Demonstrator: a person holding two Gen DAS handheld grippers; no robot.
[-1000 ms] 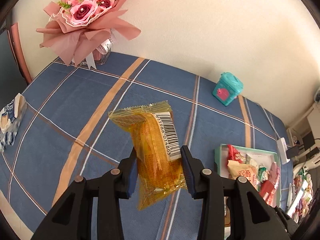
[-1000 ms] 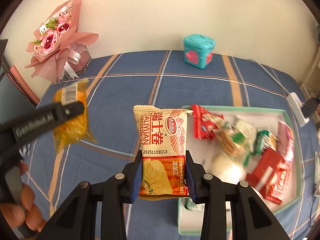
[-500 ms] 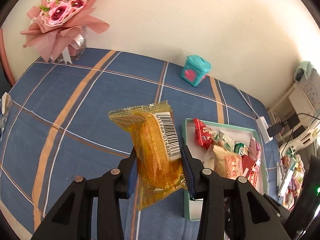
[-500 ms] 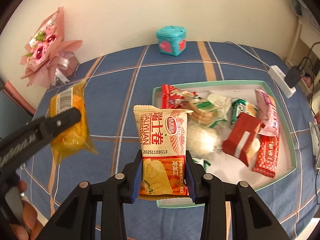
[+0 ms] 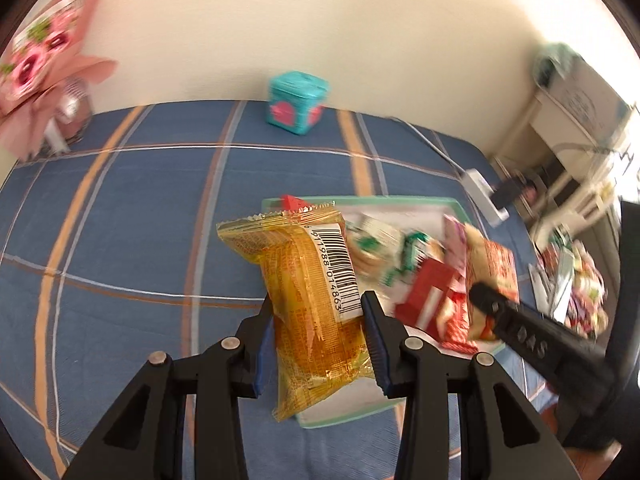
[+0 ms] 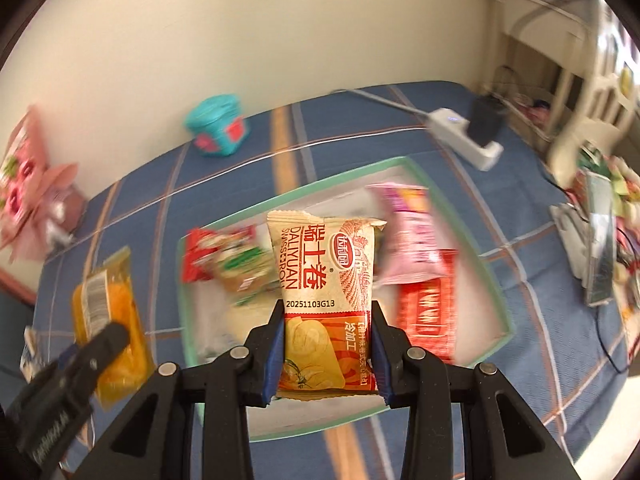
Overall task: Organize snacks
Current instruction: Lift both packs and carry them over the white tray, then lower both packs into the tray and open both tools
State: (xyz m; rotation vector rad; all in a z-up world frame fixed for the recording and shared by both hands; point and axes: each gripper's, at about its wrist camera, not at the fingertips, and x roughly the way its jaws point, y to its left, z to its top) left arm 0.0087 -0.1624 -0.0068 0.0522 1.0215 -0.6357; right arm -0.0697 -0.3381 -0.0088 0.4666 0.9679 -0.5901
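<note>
Left wrist view: nearest, left gripper (image 5: 318,334) jaws clamped across soft, light, crinkly yellow snack packet (image 5: 308,300), best held mid-body; beyond, right gripper (image 6: 327,346) pinching beige roll packet (image 6: 326,280) over green tray (image 6: 502,312).

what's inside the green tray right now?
The tray holds loose snack packets: pink, red, green-and-white. The held Daliyuan packet covers the tray's middle, so what lies there is unseen.

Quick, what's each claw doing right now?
Left claw: shut on the yellow snack pack.
Right claw: shut on the beige Swiss roll pack.
</note>
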